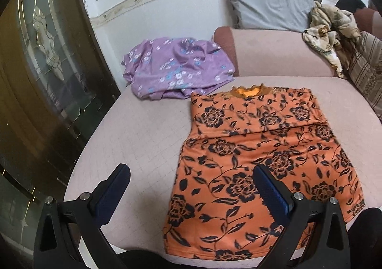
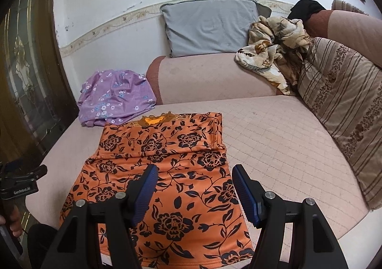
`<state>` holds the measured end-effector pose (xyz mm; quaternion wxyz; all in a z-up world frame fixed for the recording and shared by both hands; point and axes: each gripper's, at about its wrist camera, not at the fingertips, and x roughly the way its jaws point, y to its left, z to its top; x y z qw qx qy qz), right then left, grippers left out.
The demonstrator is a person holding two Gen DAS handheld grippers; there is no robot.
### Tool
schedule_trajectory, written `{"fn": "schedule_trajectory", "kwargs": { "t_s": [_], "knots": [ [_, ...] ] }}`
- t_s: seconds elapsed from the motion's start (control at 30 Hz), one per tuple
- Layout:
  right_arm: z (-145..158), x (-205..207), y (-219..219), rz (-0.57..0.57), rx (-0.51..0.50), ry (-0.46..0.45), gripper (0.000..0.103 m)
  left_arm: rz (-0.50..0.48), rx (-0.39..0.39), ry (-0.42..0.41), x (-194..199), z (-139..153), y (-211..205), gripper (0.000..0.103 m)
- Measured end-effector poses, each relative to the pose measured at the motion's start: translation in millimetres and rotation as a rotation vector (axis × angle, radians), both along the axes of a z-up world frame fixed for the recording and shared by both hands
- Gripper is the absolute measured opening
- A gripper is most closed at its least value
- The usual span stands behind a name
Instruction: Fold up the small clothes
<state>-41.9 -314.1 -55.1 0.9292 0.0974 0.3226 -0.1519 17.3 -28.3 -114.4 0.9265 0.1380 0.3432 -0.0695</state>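
Observation:
An orange top with black flowers (image 1: 257, 149) lies flat on the pink sofa seat (image 1: 133, 135), its sleeves folded in across the chest. It also shows in the right wrist view (image 2: 167, 173). My left gripper (image 1: 191, 180) is open and empty, hovering above the top's near left edge. My right gripper (image 2: 194, 180) is open and empty, hovering above the top's near right part. A crumpled purple flowered garment (image 1: 176, 66) lies beyond the top at the sofa's left end; it also shows in the right wrist view (image 2: 114, 97).
A grey cushion (image 2: 210, 28) leans on the wall. A beige patterned cloth (image 2: 272, 47) is heaped on the armrest, next to a striped cushion (image 2: 346, 106). A glass-panelled door (image 1: 40, 73) stands left. The left gripper's body (image 2: 19, 185) shows at the left edge.

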Motion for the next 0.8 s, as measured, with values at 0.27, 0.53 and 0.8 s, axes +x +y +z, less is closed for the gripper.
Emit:
{"fn": "schedule_trajectory", "kwargs": {
  "t_s": [0.27, 0.53, 0.8],
  "knots": [
    [0, 4, 9, 0.030, 0.013, -0.010, 0.068, -0.009, -0.001, -0.017, -5, 8, -4, 0.102],
    [0, 8, 21, 0.050, 0.005, 0.000, 0.068, -0.003, -0.023, -0.018, -5, 8, 3, 0.102],
    [0, 12, 32, 0.072, -0.010, 0.014, 0.068, 0.011, -0.035, -0.005, -3, 3, 10, 0.102]
  ]
}}
